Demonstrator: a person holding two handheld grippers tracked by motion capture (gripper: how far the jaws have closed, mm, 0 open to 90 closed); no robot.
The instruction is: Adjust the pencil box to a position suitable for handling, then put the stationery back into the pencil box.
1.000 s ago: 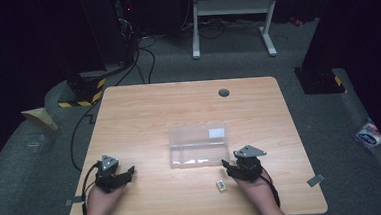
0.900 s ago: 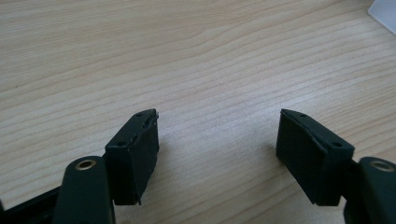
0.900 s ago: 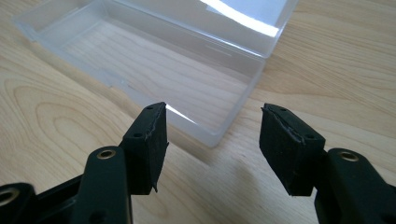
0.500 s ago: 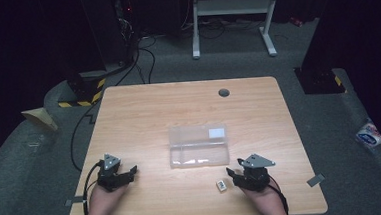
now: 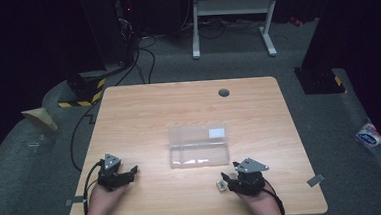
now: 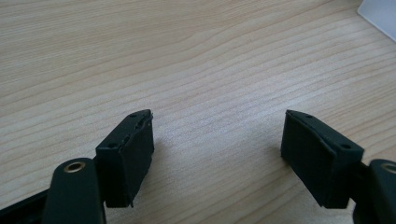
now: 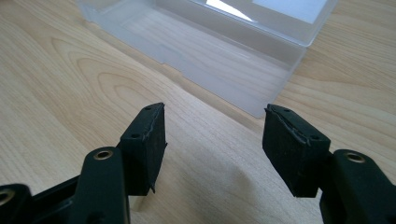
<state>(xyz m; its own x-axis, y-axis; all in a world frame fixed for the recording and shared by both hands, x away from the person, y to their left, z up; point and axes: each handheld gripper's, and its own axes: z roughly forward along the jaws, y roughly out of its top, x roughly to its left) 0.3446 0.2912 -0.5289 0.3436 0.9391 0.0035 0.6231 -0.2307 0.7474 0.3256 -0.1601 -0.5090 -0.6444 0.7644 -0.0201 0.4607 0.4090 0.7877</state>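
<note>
The right gripper [image 5: 227,179] had drawn back from the clear box [image 5: 199,145] (jaws spread, empty), a small item [image 5: 222,185] beside it; left gripper [image 5: 128,172] likewise spread.

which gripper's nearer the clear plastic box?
Right. The right gripper sits just off the clear plastic box's near right corner, jaws open toward it. The left gripper is farther away, off to the box's left over bare table.

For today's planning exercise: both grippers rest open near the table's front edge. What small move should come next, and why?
Probably shift the open right gripper left onto the small pale block on the light wooden table; it lies loose just beside the jaws, outside the clear plastic box.
</note>
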